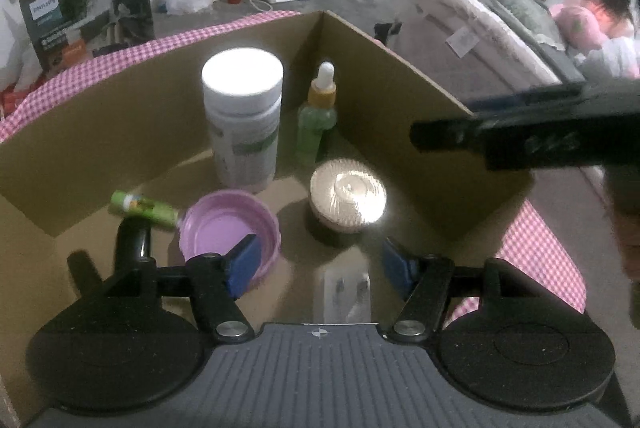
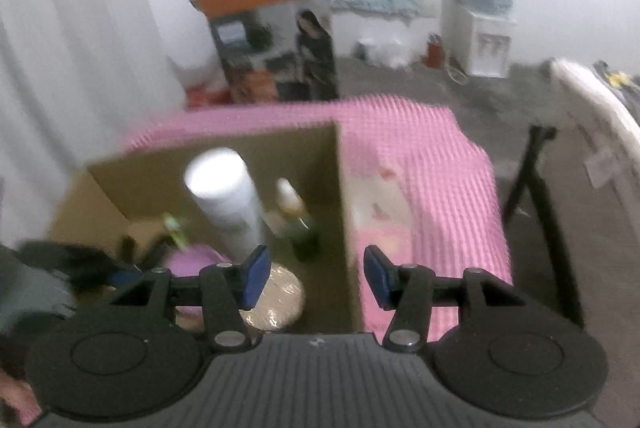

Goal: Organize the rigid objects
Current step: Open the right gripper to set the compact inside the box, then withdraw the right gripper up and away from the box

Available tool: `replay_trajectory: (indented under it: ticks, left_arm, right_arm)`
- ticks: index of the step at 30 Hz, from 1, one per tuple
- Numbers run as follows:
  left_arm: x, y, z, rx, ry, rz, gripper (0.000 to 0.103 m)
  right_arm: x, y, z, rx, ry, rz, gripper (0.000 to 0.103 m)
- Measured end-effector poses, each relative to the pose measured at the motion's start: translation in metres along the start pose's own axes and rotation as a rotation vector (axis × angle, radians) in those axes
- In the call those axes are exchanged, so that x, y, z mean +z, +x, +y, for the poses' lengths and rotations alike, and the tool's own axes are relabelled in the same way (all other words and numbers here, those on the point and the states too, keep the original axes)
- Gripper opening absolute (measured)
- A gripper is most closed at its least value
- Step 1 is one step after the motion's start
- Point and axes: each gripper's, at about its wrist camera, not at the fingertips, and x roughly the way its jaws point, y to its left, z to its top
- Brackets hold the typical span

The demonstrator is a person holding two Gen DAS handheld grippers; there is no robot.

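Blue-padded, your left gripper (image 1: 316, 264) and right gripper (image 2: 312, 274) both hang part open, holding nothing. Beyond them the cardboard box (image 1: 120, 131) already keeps the pink lid (image 1: 224, 228), round gold-topped tub (image 1: 347, 195), green tube (image 1: 144, 207), white bottle (image 1: 242, 115) and dropper bottle (image 1: 318, 111). Probably nearly done; blur hides leftovers on the checked cloth (image 2: 420, 187).

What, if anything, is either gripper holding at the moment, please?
Nothing: the left gripper and the right gripper are both open and empty above the box.
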Motion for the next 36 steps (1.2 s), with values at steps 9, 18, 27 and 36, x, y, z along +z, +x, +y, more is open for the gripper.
replay_trajectory:
  ticks: [9,18,27,36]
  left_arm:
    - [-0.019,-0.011,0.016,-0.022,-0.087,-0.009,0.065]
    - [-0.043,-0.022,0.043,-0.053,-0.182,0.002,0.063]
    - [-0.055,-0.032,0.054,-0.081,-0.211,0.005,0.062]
    - [-0.056,-0.033,0.057,-0.073,-0.218,-0.003,0.063]
  right_arm:
    - [-0.038,0.024,-0.003,-0.013,0.026,0.113,0.055]
    - [-0.055,0.015,-0.002,0.002,0.077,0.086,0.060]
    - [-0.066,0.010,0.002,0.000,0.094,0.064,0.061]
    - [-0.079,0.002,0.007,-0.009,0.130,0.052,0.062]
